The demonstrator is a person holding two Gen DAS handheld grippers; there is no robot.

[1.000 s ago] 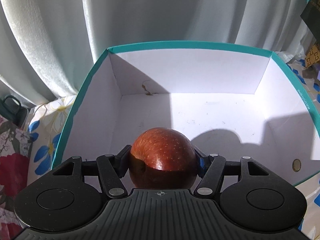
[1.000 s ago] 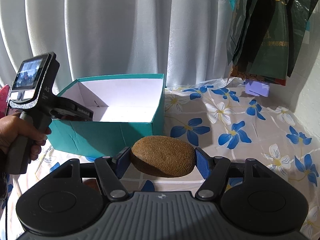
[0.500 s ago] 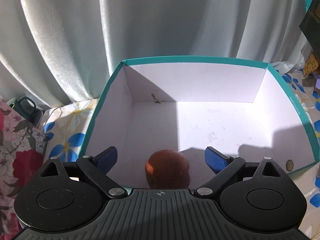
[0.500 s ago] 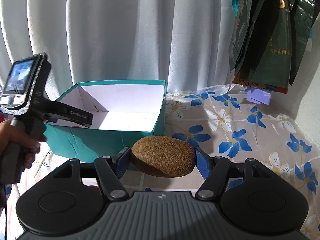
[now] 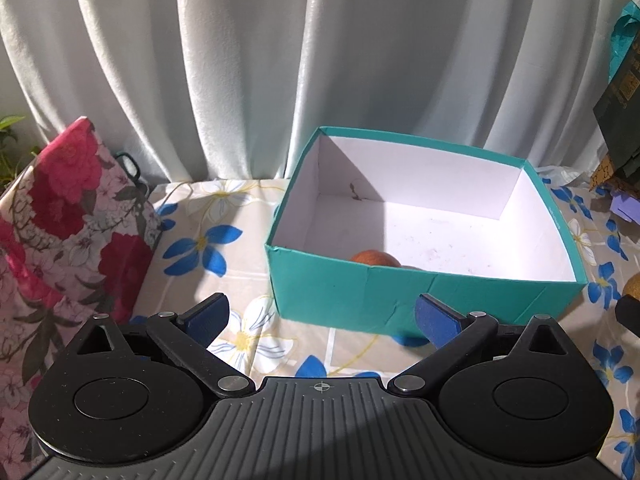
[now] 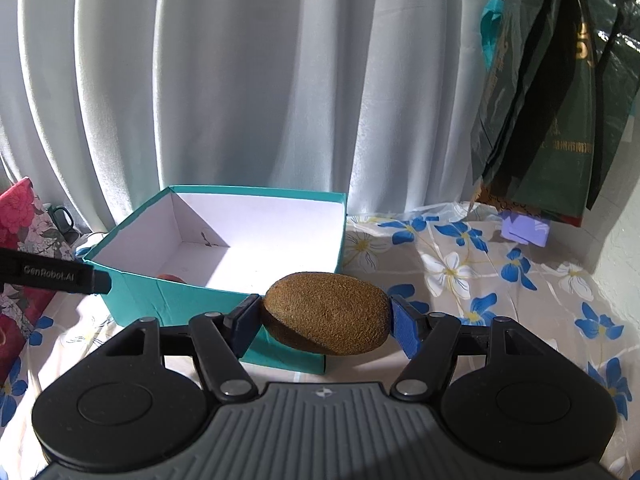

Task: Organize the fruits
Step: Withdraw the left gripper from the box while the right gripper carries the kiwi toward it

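1. Gripping a brown kiwi [image 6: 326,314], the right hand-held gripper [image 6: 325,322] has both blue pads clenched on the fruit's ends, lifted clear of the desk [image 6: 480,280].
2. Left hand-held gripper [image 5: 322,318] is released, jaws opening to near full spread, nothing between the pads; it sits in front of the teal box [image 5: 400,296].
3. Red apple [image 5: 374,258] lies inside the box on its white floor, close behind the near wall, only its top showing.
4. Box stands on the desk's blue-flower cloth [image 5: 208,248], white curtain [image 5: 240,60] behind.
5. Right view: kiwi hangs just beside the box's near right corner, outside it.
6. Floral pink cushion [image 5: 60,220] left of the box; dark bags [image 6: 540,100] hang at right.
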